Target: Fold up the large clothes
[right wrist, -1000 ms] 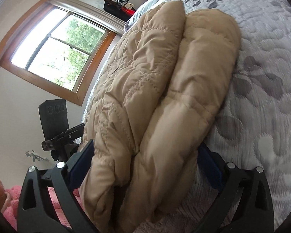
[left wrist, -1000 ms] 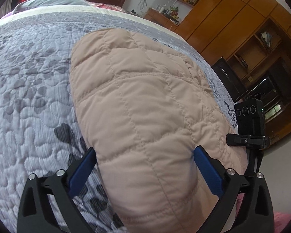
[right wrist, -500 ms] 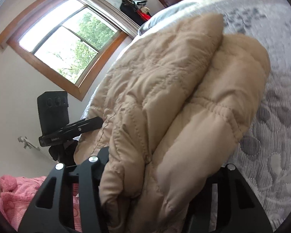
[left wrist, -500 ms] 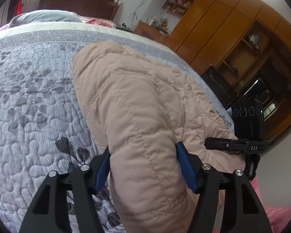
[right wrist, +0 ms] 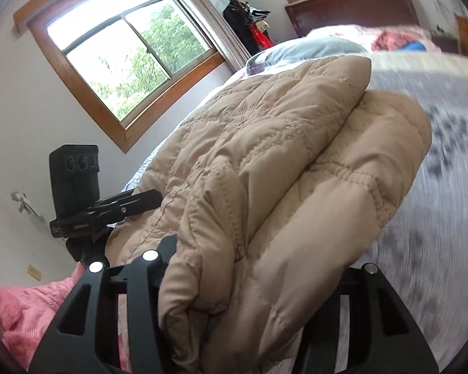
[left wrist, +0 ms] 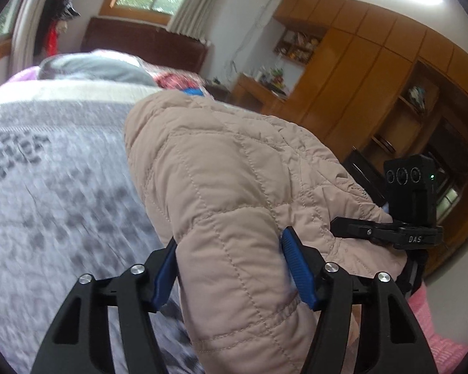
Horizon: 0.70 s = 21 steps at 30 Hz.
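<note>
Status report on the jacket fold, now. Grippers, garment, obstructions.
Left gripper and right gripper: jaws clamped on the near edge of the beige quilted jacket. Jacket bunched, partly raised off the grey bedspread. Nothing in the way.

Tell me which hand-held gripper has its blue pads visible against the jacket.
The left hand-held gripper: both blue pads show, pressed on the beige quilted jacket. The right hand-held gripper has its pads buried under the jacket's folds.

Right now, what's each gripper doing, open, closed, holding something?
Left gripper: closed on the jacket, blue pads pressing its edge.
Right gripper: closed on the jacket's bunched end, pads hidden in the fabric.
</note>
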### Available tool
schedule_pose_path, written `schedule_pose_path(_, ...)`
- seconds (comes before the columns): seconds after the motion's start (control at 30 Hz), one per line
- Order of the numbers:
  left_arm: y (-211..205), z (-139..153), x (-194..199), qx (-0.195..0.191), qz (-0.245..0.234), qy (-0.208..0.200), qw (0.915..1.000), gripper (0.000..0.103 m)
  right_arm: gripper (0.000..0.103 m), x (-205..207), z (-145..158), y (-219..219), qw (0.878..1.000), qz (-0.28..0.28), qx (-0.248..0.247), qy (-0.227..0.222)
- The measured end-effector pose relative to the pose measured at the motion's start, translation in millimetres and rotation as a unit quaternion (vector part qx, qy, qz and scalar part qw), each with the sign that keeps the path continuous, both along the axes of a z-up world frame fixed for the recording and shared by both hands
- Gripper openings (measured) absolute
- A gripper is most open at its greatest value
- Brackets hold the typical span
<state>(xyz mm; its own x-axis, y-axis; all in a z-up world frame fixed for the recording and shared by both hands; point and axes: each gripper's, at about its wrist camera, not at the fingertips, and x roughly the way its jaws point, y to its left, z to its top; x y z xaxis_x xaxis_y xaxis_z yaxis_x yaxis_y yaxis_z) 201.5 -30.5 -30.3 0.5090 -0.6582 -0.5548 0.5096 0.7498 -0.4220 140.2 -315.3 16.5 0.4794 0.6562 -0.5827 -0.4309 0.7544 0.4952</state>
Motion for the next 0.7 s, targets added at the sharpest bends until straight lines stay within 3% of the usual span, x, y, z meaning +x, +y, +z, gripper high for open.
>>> schedule_pose_path(0.23, 22.7, -3.7, 59.0, 0.022, 0.052, -0.024, 0.9981, 0.063, 0.049, 88.8, -7.0, 32.5, 0.999, 0.025, -0.021, -0.010)
schedule_pose_path(0.37, 37.2, -32.6, 91.9, 0.038, 0.070, 0.017, 0.9967, 0.063, 0.049, 128.0, -48.3, 52.0, 0.998, 0.034, -0.026, 0.037)
schedule_pose_path(0.5, 46.7, -61.9, 105.0, 0.047, 0.072, 0.036, 0.9956, 0.064, 0.053, 144.2, -80.0, 58.4, 0.997, 0.031, -0.021, 0.066)
schedule_pose_path(0.6, 40.4, -65.4, 101.0, 0.063, 0.065, 0.019, 0.9957, 0.065, 0.057, 145.1, -91.2, 50.9, 0.996, 0.027, 0.001, 0.082)
schedule_pose_path(0.7, 36.1, -63.4, 96.3, 0.079, 0.064, 0.008, 0.9947, 0.068, 0.067, 147.8, -93.6, 48.6, 0.995, 0.019, 0.000, 0.093)
